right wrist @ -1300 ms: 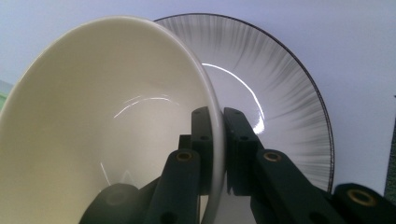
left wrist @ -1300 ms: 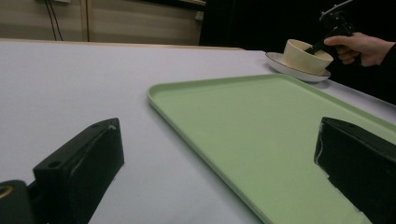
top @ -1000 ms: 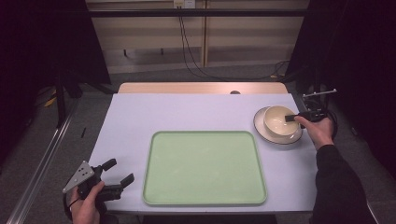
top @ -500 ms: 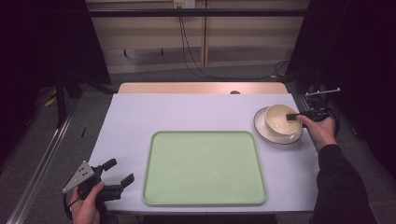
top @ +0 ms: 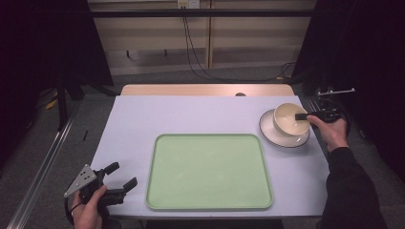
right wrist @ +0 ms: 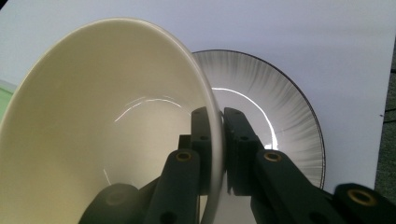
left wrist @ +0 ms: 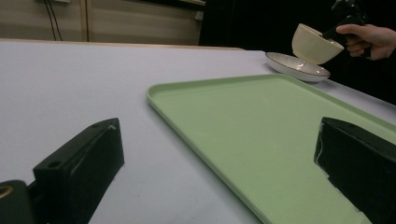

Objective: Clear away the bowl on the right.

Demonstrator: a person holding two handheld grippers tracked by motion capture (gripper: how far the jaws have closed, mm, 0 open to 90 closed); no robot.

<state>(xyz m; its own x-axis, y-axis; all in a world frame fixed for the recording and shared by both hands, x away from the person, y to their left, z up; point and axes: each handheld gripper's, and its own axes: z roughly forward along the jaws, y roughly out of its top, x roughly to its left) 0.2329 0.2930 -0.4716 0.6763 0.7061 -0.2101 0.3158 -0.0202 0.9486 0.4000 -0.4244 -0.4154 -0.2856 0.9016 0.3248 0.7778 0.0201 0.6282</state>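
A cream bowl (top: 288,119) hangs tilted just above a white plate with a dark rim (top: 282,138) at the table's right side. My right gripper (top: 302,116) is shut on the bowl's rim, one jaw inside and one outside, as the right gripper view shows on the bowl (right wrist: 107,121) over the plate (right wrist: 280,121). A pale green tray (top: 208,171) lies in the middle of the table. My left gripper (top: 122,176) is held open off the table's front left corner, pointing at the tray (left wrist: 261,135); the lifted bowl (left wrist: 315,44) and plate (left wrist: 297,66) appear far off.
The table top (top: 191,114) is light lavender with a wooden strip along its far edge. Cables hang down behind the table. Dark curtains stand at both sides.
The bowl has risen slightly and tilted off the plate in my right gripper. The left gripper has stayed still.
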